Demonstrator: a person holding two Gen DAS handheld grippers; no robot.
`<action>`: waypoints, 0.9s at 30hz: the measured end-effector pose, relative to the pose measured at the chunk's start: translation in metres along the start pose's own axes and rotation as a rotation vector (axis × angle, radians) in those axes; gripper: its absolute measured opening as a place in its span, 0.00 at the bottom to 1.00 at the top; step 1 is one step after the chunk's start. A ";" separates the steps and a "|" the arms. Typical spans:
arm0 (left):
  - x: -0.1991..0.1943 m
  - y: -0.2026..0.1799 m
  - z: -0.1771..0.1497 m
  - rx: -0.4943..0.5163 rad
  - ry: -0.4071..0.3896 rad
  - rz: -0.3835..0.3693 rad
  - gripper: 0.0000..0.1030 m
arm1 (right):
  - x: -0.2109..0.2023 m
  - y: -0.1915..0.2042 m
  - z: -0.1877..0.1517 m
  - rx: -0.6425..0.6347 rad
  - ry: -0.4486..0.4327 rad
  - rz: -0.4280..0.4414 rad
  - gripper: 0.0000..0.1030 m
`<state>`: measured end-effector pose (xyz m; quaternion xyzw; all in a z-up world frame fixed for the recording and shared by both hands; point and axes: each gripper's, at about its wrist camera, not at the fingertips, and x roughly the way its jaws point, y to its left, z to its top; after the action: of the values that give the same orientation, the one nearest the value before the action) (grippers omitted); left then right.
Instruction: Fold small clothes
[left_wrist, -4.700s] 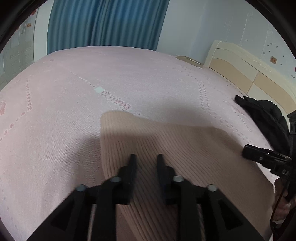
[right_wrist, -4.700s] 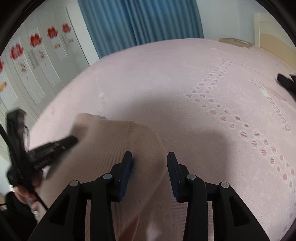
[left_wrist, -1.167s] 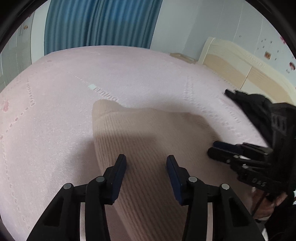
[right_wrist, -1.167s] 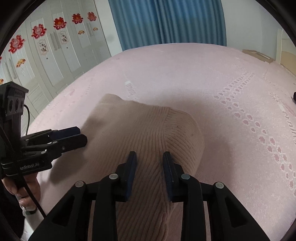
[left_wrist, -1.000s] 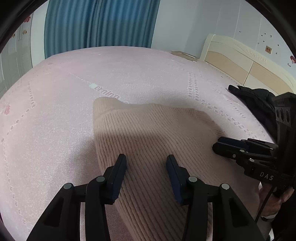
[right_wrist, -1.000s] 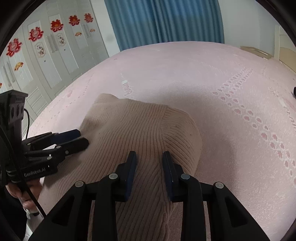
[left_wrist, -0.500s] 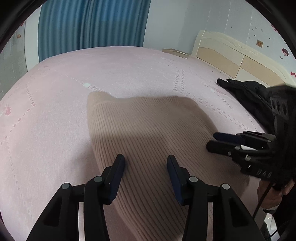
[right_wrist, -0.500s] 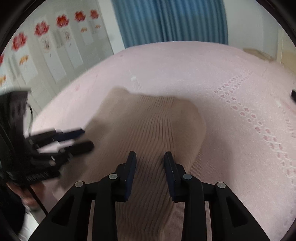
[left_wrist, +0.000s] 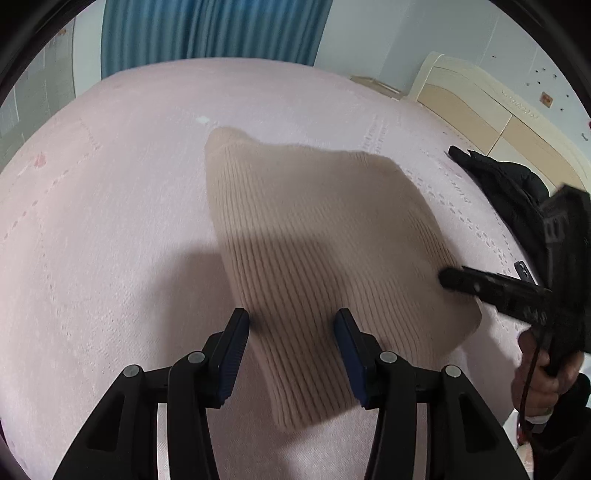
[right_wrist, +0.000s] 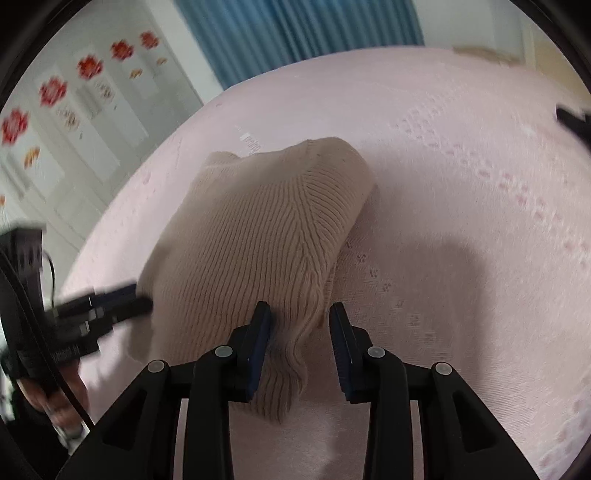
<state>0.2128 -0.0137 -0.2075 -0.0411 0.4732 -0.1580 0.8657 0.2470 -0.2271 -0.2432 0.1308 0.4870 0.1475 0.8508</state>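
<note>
Your left gripper (left_wrist: 291, 338) and right gripper (right_wrist: 300, 330) both hung agape, gripping nothing; right jaws had just widened. Folded beige knit sweater (left_wrist: 317, 254) lay on pink bedsheet (left_wrist: 110, 221). Risk: fingertips snagged near hem, dragged fold open.

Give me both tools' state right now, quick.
Left tool: open, jaws apart over the beige knit sweater, gripping nothing.
Right tool: open, jaws just opening; the sweater's edge lies between them, not pinched.
</note>
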 end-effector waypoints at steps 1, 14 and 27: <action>0.000 0.000 -0.002 -0.005 0.006 0.003 0.45 | 0.003 -0.001 0.002 0.020 0.004 0.009 0.32; -0.007 0.019 -0.006 -0.107 -0.018 -0.067 0.45 | 0.007 -0.011 0.013 0.085 -0.067 0.029 0.12; -0.026 0.025 -0.053 -0.066 0.040 -0.069 0.45 | -0.039 0.010 -0.017 -0.011 -0.089 -0.051 0.26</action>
<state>0.1619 0.0220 -0.2209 -0.0828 0.4937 -0.1731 0.8482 0.2122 -0.2312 -0.2169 0.1199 0.4511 0.1226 0.8758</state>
